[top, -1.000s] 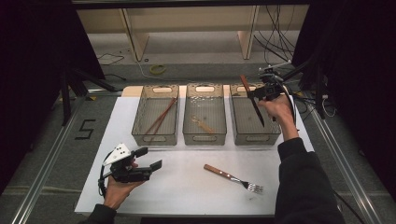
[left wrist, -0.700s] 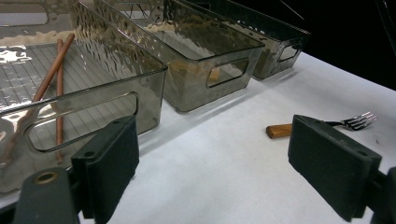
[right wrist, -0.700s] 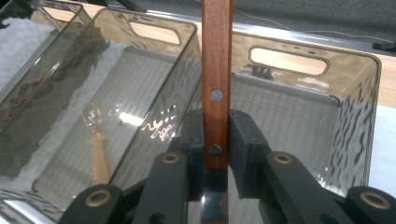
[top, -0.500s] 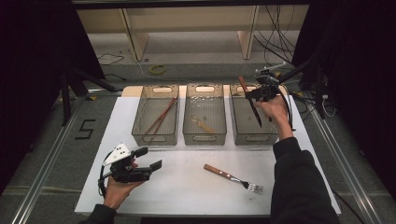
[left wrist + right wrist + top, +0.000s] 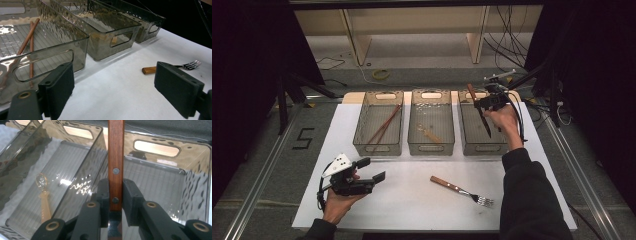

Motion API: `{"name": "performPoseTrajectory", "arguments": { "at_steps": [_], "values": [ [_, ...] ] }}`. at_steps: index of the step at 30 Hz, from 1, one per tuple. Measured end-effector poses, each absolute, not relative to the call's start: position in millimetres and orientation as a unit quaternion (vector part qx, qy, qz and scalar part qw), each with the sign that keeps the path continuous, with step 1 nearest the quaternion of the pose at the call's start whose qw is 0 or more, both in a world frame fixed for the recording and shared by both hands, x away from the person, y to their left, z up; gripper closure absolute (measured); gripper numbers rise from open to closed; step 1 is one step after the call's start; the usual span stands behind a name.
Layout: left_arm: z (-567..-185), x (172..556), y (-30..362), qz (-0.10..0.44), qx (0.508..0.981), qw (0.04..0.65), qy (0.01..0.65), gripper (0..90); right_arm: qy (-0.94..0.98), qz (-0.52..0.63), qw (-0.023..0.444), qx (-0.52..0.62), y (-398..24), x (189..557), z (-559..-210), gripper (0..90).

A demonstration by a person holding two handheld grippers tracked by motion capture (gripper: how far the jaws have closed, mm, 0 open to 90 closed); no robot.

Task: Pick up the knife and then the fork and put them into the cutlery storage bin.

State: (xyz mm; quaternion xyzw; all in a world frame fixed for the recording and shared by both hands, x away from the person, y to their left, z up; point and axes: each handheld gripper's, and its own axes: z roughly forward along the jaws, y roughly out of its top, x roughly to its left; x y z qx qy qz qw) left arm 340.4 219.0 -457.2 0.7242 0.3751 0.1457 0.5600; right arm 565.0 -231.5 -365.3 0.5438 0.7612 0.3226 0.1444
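- Knife sits clamped in my right gripper, above the right bin. In the high view its wooden handle points to the far side and its dark blade slants down and toward me over the bin's floor.
- In the right gripper view my two pads press the knife's handle from both sides at its lower rivet. The handle rises straight up between them, with a second rivet above.
- My right hand holds that gripper over the bin's far half; the knife hangs in the air, and I cannot tell whether its tip touches the bin.
- My left gripper rests in my left hand at the near left of the white mat, jaws spread wide with nothing between them.
- In the left gripper view its pads frame bare mat.
- A fork with a wooden handle lies on the mat near me, between my two arms, tines pointing right.
- Three clear bins stand in a row across the far side of the mat.
- The left bin holds a pair of brown chopsticks, lying slantwise.
- The middle bin holds a small pale utensil; I cannot tell what kind.
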Motion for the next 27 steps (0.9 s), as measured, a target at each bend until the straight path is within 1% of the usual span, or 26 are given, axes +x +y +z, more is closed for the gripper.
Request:
{"name": "performPoseTrajectory", "arguments": {
  "at_steps": [13, 18, 19, 20, 22, 27],
  "values": [
    [-457.2, 340.5, 219.1, 0.146, 0.724, 0.560, 0.375, 15.9, 0.763, 0.308, 0.145, 0.550, -233.7, 567.0, -380.7, 77.2],
    [-457.1, 340.3, 218.8, 0.146, 0.725, 0.560, 0.375, 15.9, 0.764, 0.298, 0.129, 0.557, -233.6, 567.9, -386.5, 75.7],
    [-457.1, 340.3, 218.8, 0.146, 0.725, 0.560, 0.375, 15.9, 0.762, 0.300, 0.123, 0.560, -233.9, 568.5, -389.2, 64.8],
    [-457.1, 340.3, 218.9, 0.146, 0.724, 0.560, 0.375, 15.9, 0.762, 0.300, 0.123, 0.560, -233.9, 568.5, -389.2, 64.8],
    [-457.2, 340.5, 219.0, 0.146, 0.724, 0.560, 0.375, 15.9, 0.762, 0.303, 0.113, 0.562, -234.4, 569.0, -389.7, 60.5],
    [-457.2, 340.4, 218.9, 0.145, 0.725, 0.560, 0.375, 15.9, 0.762, 0.309, 0.116, 0.558, -234.0, 566.4, -384.9, 56.2]
  ]
}}
